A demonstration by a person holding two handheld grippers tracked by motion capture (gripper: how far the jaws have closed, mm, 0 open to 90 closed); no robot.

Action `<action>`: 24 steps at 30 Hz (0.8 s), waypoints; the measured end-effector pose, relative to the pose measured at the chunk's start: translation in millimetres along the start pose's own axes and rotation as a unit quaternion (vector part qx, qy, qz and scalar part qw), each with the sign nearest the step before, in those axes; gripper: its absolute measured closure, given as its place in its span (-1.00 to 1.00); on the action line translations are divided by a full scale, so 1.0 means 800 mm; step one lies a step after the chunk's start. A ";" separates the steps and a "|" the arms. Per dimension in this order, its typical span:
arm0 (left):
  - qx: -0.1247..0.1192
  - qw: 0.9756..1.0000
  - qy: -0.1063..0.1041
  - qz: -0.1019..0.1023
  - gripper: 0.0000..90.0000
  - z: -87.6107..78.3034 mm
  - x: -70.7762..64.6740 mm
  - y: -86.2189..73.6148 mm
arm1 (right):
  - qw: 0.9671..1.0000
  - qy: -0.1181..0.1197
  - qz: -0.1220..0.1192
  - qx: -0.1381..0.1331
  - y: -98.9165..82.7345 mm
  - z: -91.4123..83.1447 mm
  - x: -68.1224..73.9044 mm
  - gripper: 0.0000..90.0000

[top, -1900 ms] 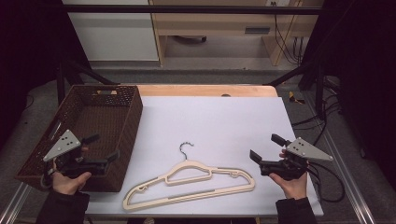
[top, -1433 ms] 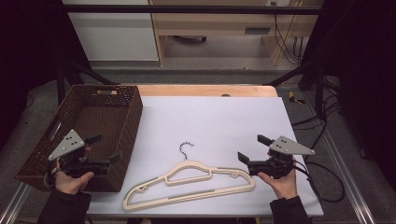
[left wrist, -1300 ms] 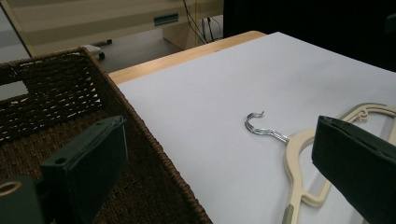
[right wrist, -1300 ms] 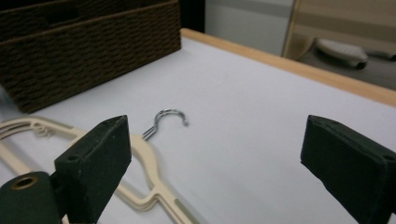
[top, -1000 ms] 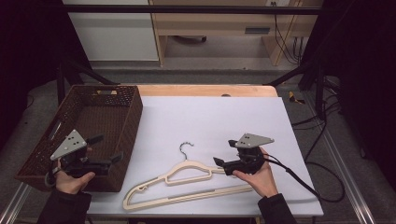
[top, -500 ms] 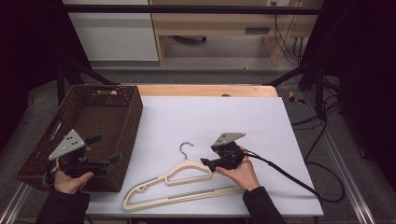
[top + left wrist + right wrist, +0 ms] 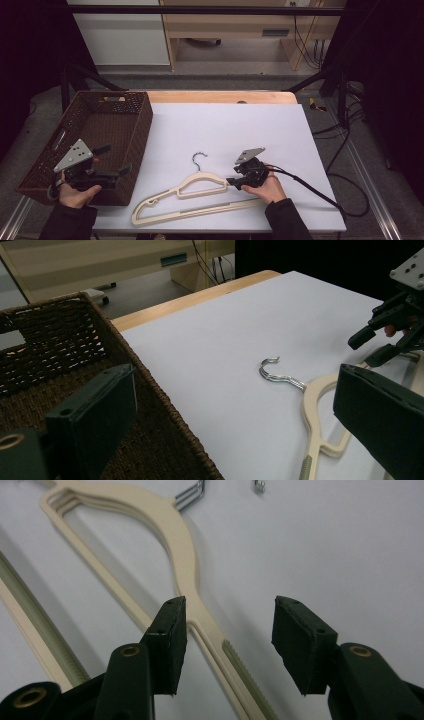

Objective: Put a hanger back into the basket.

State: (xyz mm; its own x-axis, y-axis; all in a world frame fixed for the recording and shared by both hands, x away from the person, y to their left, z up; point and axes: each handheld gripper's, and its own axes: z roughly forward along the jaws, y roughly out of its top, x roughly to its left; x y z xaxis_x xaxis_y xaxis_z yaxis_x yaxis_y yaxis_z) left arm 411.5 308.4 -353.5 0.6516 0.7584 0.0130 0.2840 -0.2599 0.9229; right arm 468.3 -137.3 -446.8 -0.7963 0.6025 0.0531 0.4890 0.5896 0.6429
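Observation:
A cream plastic hanger (image 7: 192,186) with a metal hook (image 7: 199,159) lies flat on the white table near its front edge. My right gripper (image 7: 234,178) is low over the hanger's right shoulder, open. In the right gripper view the hanger (image 7: 180,535) runs up between the jaws of the right gripper (image 7: 230,630), close to the left one; neither jaw presses on it. My left gripper (image 7: 114,160) hovers open over the front right corner of the wicker basket (image 7: 95,125), holding nothing. From the left gripper (image 7: 235,400) I see the hook (image 7: 277,374) and the right gripper (image 7: 372,342).
The brown basket (image 7: 60,350) stands along the table's left side, and I see nothing inside it. A black cable (image 7: 310,187) trails from the right gripper across the table's right part. White table surface (image 7: 225,125) stretches behind the hanger.
My right gripper has travelled left from the table's right edge to the hanger's right shoulder, still open. The left gripper has barely shifted. The hanger has not moved.

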 end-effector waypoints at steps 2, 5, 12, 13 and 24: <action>0.002 1.000 -0.003 0.002 -0.93 0.002 -0.002 0.000 | 1.000 0.002 -0.006 0.004 -0.004 0.003 -0.004 0.09; 0.005 1.000 -0.004 0.004 -0.93 0.005 -0.003 0.000 | 1.000 0.005 -0.008 -0.003 -0.003 0.005 -0.006 0.14; 0.012 1.000 -0.004 0.007 -0.93 0.009 -0.004 -0.001 | 0.999 0.024 0.001 -0.038 0.014 0.016 0.003 0.22; 0.011 1.000 -0.005 0.008 -0.93 0.009 -0.005 0.000 | 0.999 0.029 -0.007 -0.030 0.019 0.026 0.009 0.22; 0.016 1.000 -0.011 0.012 -0.92 0.012 -0.010 0.001 | 0.999 0.033 -0.018 0.013 0.024 0.058 0.020 0.54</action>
State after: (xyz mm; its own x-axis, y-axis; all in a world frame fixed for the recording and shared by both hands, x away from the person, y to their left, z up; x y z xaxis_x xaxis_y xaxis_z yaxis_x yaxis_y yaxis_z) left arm 413.2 296.1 -356.6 0.6741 0.7382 0.0268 0.2899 -0.2977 0.9096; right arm 481.4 -91.8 -469.0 -0.8348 0.5447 0.0802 0.4677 0.6248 0.6252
